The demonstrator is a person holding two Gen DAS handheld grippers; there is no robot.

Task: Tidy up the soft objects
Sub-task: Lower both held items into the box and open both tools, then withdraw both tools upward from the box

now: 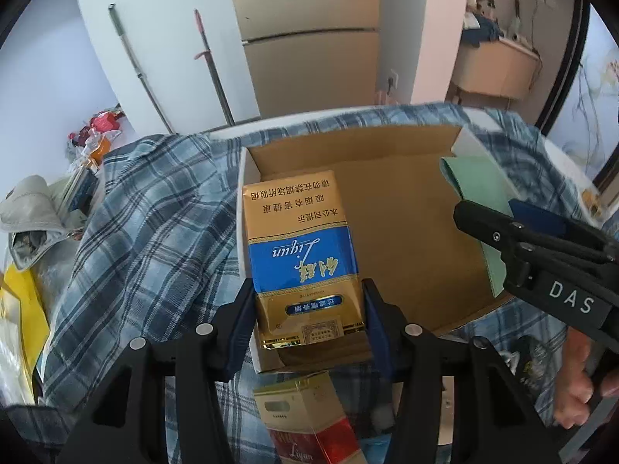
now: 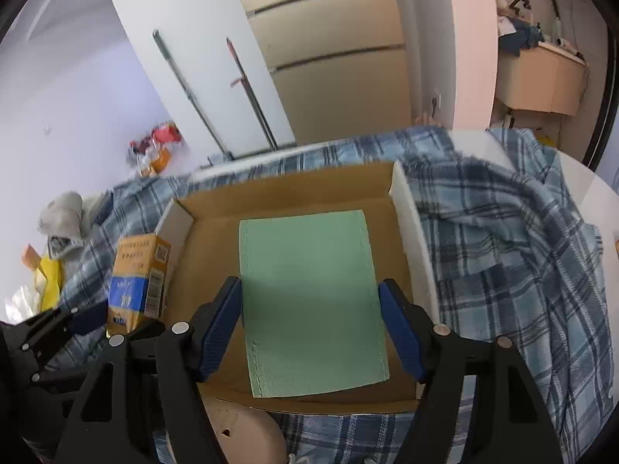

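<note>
Nearest in the left wrist view, the left tool (image 1: 309,305) is closed on a gold and blue carton (image 1: 301,255), its blue pads pressing both long sides. The carton is held above the left part of an open cardboard box (image 1: 387,208), partly over the left wall of the box. Below this tool, a second carton (image 1: 309,417) in beige and red lies on the plaid shirt (image 1: 147,232).

In the right wrist view, the right tool (image 2: 311,328) holds a flat green cloth (image 2: 309,297) between its pads, one pad on each side edge. The cloth hangs over the brown bottom of the box (image 2: 209,232), near the middle and right part; I cannot tell if it touches the bottom. A hand (image 1: 576,382) is seen at the right edge of the left view, on the handle of the right tool.

The box stands on the plaid shirt (image 2: 503,255), which spreads around it on a white surface (image 2: 595,193). At the far left there are a yellow bag (image 1: 23,301) and a grey cloth (image 1: 31,205). Farther behind, two poles (image 1: 139,73) lean on the white wall.
</note>
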